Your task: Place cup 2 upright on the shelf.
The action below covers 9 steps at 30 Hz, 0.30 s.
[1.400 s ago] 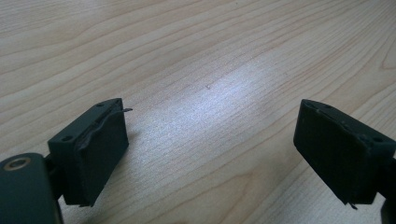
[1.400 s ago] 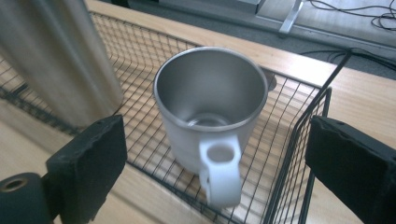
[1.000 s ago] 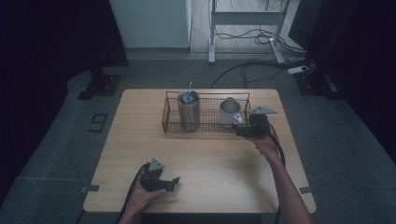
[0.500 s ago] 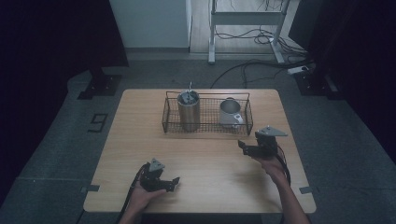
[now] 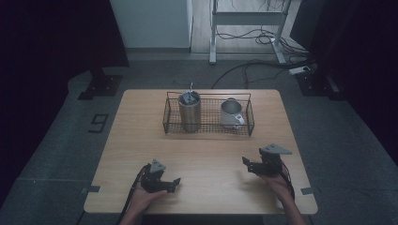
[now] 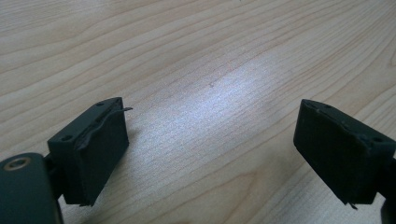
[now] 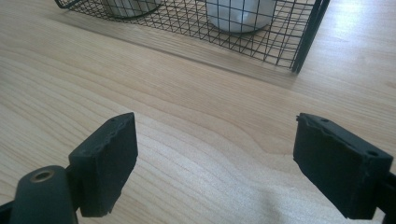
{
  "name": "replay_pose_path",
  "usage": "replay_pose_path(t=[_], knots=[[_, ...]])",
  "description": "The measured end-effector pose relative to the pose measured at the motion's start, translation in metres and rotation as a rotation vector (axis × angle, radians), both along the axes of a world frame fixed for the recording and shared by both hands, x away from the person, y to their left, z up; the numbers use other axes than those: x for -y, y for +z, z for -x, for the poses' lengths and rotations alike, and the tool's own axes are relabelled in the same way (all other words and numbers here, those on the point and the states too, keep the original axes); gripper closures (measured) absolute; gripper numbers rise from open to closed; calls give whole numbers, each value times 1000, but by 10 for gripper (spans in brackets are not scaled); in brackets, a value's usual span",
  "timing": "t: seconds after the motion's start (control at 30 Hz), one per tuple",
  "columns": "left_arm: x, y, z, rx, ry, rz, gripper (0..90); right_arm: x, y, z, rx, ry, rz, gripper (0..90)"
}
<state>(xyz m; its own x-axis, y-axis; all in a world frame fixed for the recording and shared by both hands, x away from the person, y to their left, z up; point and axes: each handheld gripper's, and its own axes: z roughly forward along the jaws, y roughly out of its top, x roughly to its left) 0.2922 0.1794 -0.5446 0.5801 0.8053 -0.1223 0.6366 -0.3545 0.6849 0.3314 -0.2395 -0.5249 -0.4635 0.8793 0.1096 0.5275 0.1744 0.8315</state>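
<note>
Near edge: left gripper (image 5: 176,182) low over the table (image 5: 211,154), jaws spread wide, nothing between them. Right gripper (image 5: 248,164) beside it, just as wide and empty, facing the wire basket (image 5: 248,123). Inside stand a steel tumbler (image 5: 189,112) and white mug (image 5: 230,115). Likely trouble: a jaw catching the mesh, dragging the basket

Black two-jaw left gripper (image 5: 174,182) held low in the left hand (image 5: 143,197), jaws spread wide, nothing between. Black two-jaw right gripper (image 5: 246,163) in the right hand (image 5: 277,183), likewise gaping, empty.
</note>
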Motion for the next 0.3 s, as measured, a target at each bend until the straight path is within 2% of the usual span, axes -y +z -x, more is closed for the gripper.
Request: replay_pose_path(t=[0.3], knots=[[0,0,0,4,-1,0,101,-3,-1,4,2,-4,-3,139]])
